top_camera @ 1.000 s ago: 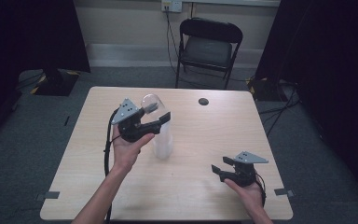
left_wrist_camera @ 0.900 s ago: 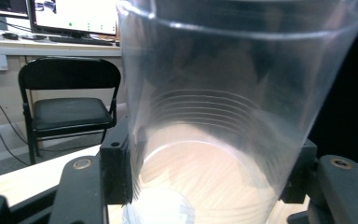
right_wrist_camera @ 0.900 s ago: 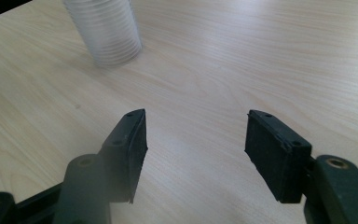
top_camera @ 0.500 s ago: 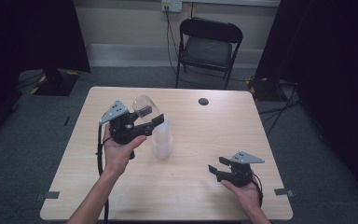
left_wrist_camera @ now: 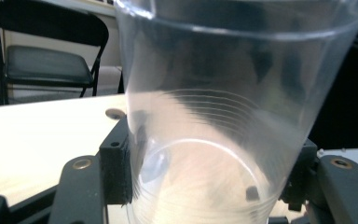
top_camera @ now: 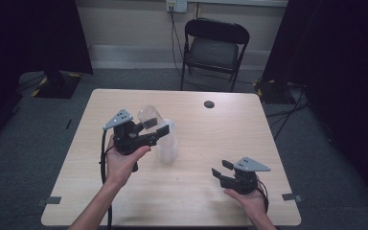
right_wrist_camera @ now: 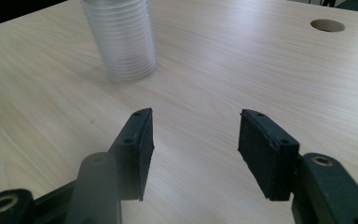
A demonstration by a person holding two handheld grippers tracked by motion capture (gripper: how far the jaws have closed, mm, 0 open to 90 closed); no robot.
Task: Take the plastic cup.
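My left gripper [top_camera: 154,128] is shut on a clear plastic cup [top_camera: 147,115], held tilted just above and to the left of a stack of clear cups [top_camera: 166,144] standing mid-table. In the left gripper view the cup [left_wrist_camera: 223,102] sits between both black pads [left_wrist_camera: 117,161], and the gripper [left_wrist_camera: 212,170] grips its lower wall. My right gripper [top_camera: 222,171] hovers near the table's front right, open, its jaws having just been closing with nothing between them. In the right gripper view the gripper [right_wrist_camera: 196,149] faces bare tabletop, with the stack [right_wrist_camera: 121,42] farther off.
The light wooden table [top_camera: 196,201] has a round dark cable hole [top_camera: 209,104] near its far edge, also seen as the hole [right_wrist_camera: 327,24]. A black folding chair [top_camera: 215,48] stands behind the table. Black cable trails from the left gripper along the forearm.
The left gripper has shifted left with the single cup, drawing it off the top of the stack and tilting it. The right gripper's jaws have narrowed a little.
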